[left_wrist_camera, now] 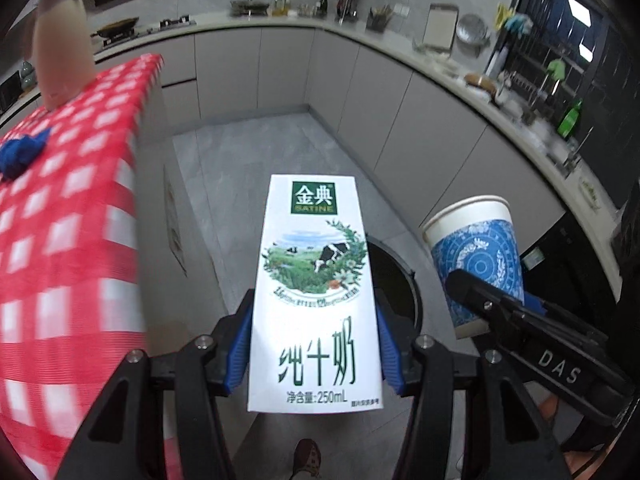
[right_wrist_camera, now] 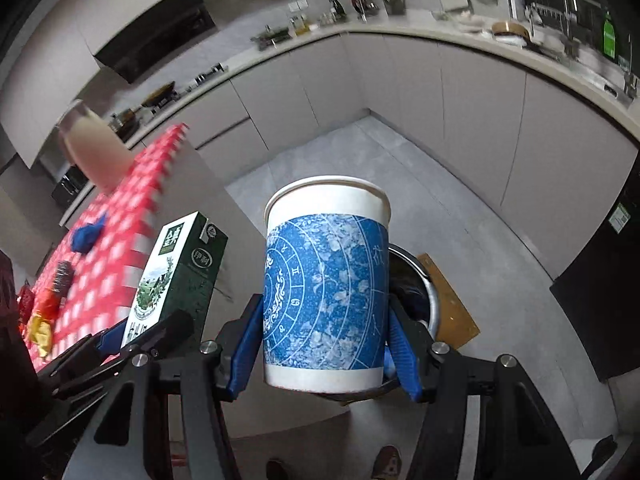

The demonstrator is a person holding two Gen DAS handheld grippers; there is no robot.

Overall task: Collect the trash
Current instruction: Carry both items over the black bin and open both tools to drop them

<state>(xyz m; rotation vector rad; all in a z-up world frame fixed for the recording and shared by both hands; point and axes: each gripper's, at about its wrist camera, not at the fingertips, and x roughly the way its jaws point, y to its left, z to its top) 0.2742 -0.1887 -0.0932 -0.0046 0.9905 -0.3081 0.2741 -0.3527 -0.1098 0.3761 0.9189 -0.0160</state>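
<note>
Carrying trash toward bin (left_wrist_camera: pixel 400 280): left claw (left_wrist_camera: pixel 316 344) clamped light, crushable milk carton (left_wrist_camera: pixel 316 280) at lower sides; right claw (right_wrist_camera: pixel 326 340) squeezed thin paper cup (right_wrist_camera: pixel 326 280) near base.

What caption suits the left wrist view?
Left tongs grip milk carton above trash bin; right tongs hold paper cup.
</note>
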